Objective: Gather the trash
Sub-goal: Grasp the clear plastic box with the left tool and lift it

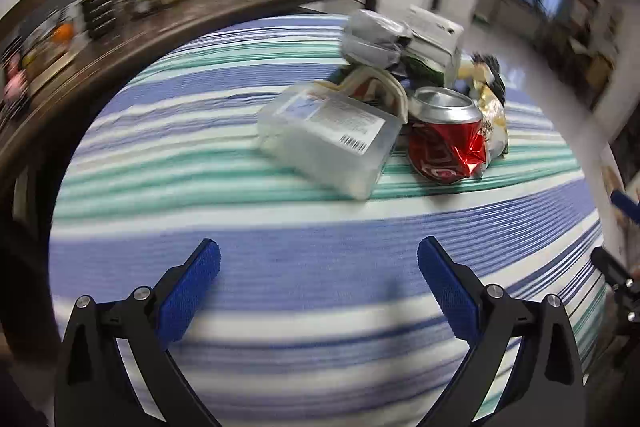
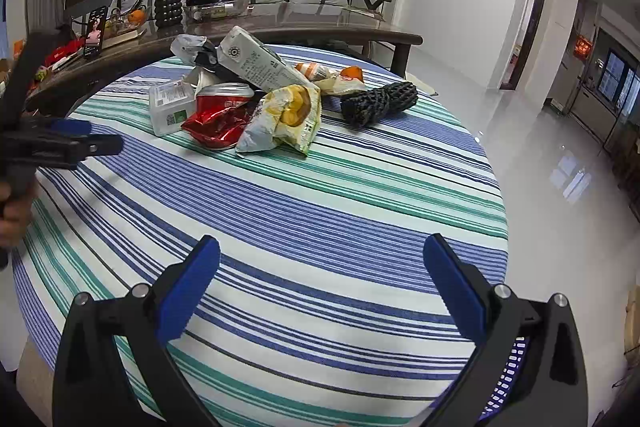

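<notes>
A heap of trash is sitting on the striped tablecloth [image 2: 320, 195], and the crushed red can [image 2: 218, 117] makes the handiest marker for the rest. Touching the can on its left, a clear plastic box [image 2: 170, 105] with a printed label is lying tilted. Against the can's right side a yellow snack bag [image 2: 286, 119] is slumping. Behind the can a grey carton [image 2: 256, 61] is leaning across the heap, with a crumpled grey wrapper [image 2: 190, 49] just left of the carton. Farther right of the can, past the snack bag, a black mesh roll [image 2: 378, 101] is lying on its own, and an orange-and-white wrapper [image 2: 334, 77] is resting behind it.

Both grippers are hanging over the cloth on the near side of the can, well apart from the heap. The left gripper [image 1: 318, 263] is standing with its 2 blue fingers spread wide and holding nothing. The right gripper [image 2: 322, 259] is doing the same, spread wide and empty.

A dark wooden table [image 2: 304, 21] is standing beyond the heap.
</notes>
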{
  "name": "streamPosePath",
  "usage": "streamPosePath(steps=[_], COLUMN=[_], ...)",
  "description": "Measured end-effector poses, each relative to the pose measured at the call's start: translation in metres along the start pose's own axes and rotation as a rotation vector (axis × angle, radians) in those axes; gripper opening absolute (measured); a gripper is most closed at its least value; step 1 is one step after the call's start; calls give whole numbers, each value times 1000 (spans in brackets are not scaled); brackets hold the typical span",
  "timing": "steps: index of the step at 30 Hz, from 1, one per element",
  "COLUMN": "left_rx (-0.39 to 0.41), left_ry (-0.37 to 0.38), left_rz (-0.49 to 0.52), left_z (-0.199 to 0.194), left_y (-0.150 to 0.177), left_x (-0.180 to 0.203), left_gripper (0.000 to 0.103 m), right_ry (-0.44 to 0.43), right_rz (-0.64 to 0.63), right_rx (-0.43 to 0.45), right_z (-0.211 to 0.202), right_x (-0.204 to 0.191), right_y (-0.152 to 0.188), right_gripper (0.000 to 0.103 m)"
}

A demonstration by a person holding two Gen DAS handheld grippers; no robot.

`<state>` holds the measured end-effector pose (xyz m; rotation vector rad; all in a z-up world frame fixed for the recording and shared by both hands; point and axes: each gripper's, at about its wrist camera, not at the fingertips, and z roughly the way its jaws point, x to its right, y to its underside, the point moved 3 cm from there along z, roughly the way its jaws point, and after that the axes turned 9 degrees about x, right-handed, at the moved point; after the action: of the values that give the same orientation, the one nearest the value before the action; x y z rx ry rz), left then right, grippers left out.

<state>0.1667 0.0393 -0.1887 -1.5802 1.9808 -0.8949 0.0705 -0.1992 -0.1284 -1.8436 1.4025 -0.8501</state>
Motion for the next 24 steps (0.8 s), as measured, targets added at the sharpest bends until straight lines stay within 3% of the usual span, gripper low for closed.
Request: streamPosePath(steps=[2, 5, 11, 14, 19, 21, 24], left_rx=[-20, -12, -13, -22, -5, 26, 56], left_ry=[-41, 0, -124, -164, -298, -261, -89], left_rz=[-11, -79, -93, -147, -205, -234, -227], left_z=[9, 15, 41, 35, 3, -7, -7], left_y=[-8, -18, -24, -17, 1, -1, -14], left_x=[-2, 2, 2, -26, -91, -100, -81], left_gripper=[98, 98, 98, 99, 98, 98, 98], right_ry=[3, 3, -1, -1, -1, -5, -19], right_rz=[5, 10, 12, 12, 24, 30, 31], right_rx=[-2, -2, 1, 3, 15, 13, 8], right_z=[0, -1, -2, -3, -7, -8, -6], right_x=[2, 3, 3, 4, 9, 10, 8], right_y=[1, 1, 0, 0, -1, -1, 0], right_gripper=[98, 98, 98, 98, 98, 98, 98])
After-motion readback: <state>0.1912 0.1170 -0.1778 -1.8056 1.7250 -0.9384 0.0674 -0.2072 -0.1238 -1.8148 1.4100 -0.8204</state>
